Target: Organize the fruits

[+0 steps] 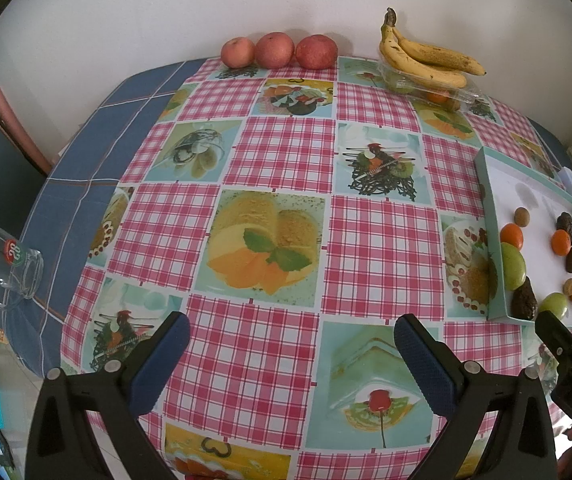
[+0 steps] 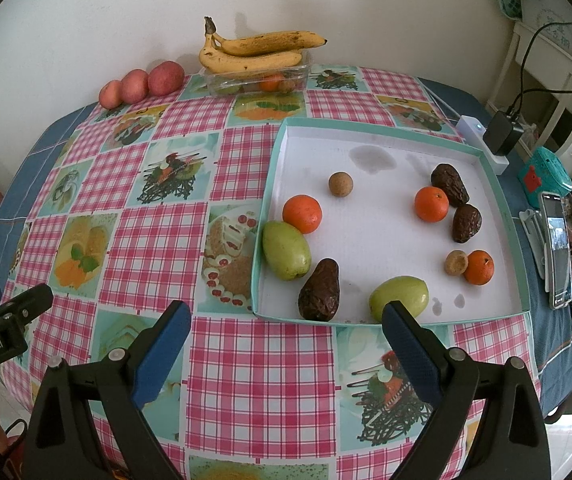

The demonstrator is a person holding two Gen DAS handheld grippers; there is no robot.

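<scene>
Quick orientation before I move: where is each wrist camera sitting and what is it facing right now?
Left wrist: low over the tablecloth, facing the apples; open left gripper frames it, right gripper at far right.
Right wrist: over the table's near edge, facing the tray; open right gripper shows.
Shared: apples, bananas, tray.

A glossy, wipe-clean patterned cloth (image 2: 245, 360) covers the counter, over a matt blue cloth (image 1: 65, 184). The shallow tray (image 2: 482, 156) looks like matt white cardboard, stained in places. The avocados (image 2: 320, 292) are dark, rough and wrinkled; the green fruits (image 2: 286, 250) are smooth and shiny. A clear plastic tub (image 2: 253, 76) carries speckled bananas (image 2: 253, 50). Each hand-held gripper (image 2: 286, 336) is matt black plastic with textured blue pads (image 2: 410, 348). The mug (image 1: 9, 268) is clear glass.
</scene>
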